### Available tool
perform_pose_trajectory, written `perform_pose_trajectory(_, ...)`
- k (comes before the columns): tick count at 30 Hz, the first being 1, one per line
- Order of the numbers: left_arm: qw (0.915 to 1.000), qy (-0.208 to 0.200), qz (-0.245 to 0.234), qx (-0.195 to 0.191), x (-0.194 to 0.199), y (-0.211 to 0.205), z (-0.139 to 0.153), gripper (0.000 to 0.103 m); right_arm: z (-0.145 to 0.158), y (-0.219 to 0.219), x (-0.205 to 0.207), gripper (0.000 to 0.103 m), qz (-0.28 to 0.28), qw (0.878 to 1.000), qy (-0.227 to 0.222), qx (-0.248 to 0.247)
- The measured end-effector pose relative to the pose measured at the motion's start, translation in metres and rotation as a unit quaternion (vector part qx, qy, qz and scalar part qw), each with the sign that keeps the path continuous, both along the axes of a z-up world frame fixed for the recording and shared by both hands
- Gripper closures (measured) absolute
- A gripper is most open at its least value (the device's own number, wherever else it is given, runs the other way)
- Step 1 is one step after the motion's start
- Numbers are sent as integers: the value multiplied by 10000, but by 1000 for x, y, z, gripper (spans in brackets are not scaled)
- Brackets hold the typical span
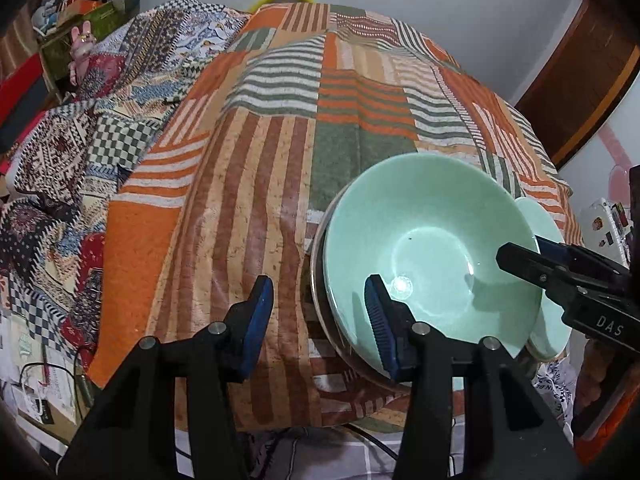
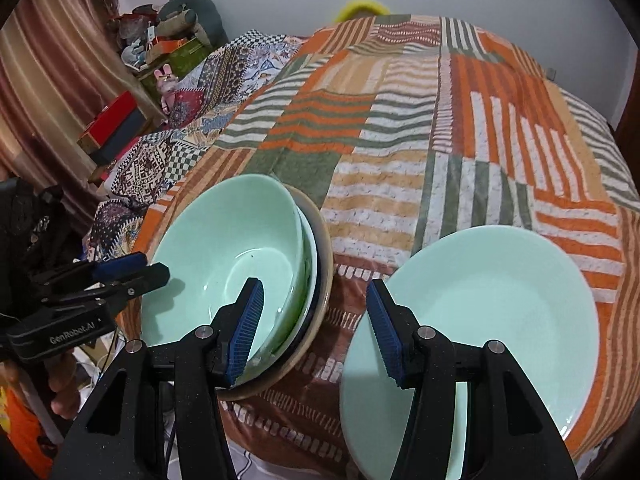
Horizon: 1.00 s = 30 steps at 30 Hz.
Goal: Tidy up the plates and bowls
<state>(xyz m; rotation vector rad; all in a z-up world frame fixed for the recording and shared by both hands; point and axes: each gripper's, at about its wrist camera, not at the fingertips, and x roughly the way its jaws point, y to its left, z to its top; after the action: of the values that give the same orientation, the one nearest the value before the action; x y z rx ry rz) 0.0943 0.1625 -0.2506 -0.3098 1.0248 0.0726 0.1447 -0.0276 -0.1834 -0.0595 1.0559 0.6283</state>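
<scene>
Patchwork bedspread (image 2: 400, 128), mint bowl (image 2: 224, 256) on stacked plates; mint plate (image 2: 500, 304) beside — apart

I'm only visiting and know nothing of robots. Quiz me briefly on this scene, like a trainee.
1. True or false: the bowl sits directly on the cloth.
2. Which hand-held gripper is open? A) left only B) right only C) both
3. Fill in: in the right wrist view, the plate lies ____ of the bowl.
Key: 1 false, it rests on stacked dishes; 2 C, left hand-held gripper and right hand-held gripper; 3 right.
</scene>
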Motion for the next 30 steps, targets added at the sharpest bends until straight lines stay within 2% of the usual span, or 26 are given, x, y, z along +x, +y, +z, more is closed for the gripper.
perform_pose_trajectory(3,9999,56,-5,-94,3,1,-7,57,-4,0,2,60,20,9999,137,96)
perform_pose_trajectory(11,9992,96,-183,-335,8,-2,-15,74,-11,5,3,68,125,9991,322,246)
perform_pose_trajectory(21,9995,177,-270,-4,10,-13,-11,74,-8,13,0,69,106,9998,107,-114)
perform_pose_trajectory(30,9997,192,-170,-25,6,-15,-1,74,-4,8,1,69,23,9998,211,-58)
